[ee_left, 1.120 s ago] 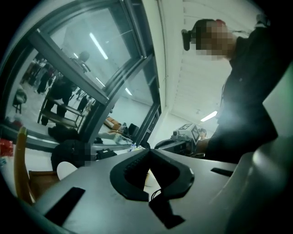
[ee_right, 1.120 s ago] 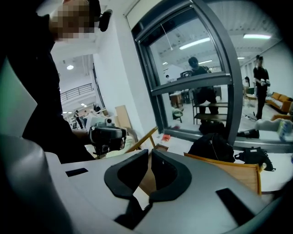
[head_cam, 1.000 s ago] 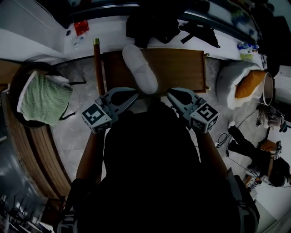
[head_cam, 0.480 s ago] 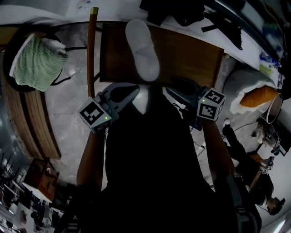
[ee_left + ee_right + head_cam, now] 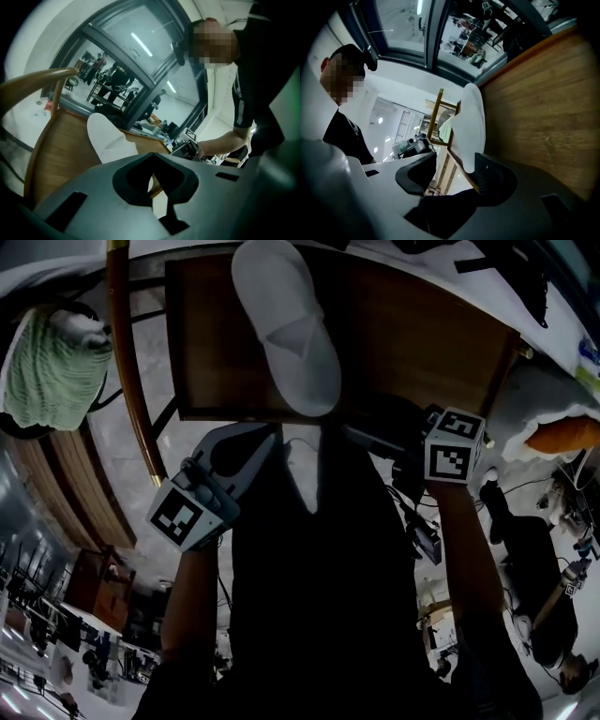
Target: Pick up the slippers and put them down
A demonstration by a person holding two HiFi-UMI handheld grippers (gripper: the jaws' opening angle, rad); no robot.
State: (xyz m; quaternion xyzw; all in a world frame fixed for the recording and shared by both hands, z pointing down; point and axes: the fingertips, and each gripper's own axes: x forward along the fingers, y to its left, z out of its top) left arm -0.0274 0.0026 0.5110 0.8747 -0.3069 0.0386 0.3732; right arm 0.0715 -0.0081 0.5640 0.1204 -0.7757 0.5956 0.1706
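One white slipper (image 5: 286, 329) lies on a brown wooden worktop (image 5: 422, 352), with two handheld claws close to its near end.

It lies lengthwise, far to near, on the worktop's left half, its near end at the near edge. The left claw (image 5: 270, 433) sits just near of that edge, jaws pressed together with nothing between them. The right claw (image 5: 454, 161) sits to the right at the same edge. Its jaws have just been opening and now stand spread; the slipper's near end shows beyond the gap, and neither pad pinches it. A curved wooden rail (image 5: 127, 381) runs along the worktop's left side. Farther left is a green knitted bundle (image 5: 52, 367), and at the far right an orange cushion (image 5: 562, 435). The person's dark clothing (image 5: 319, 596) fills the near middle.
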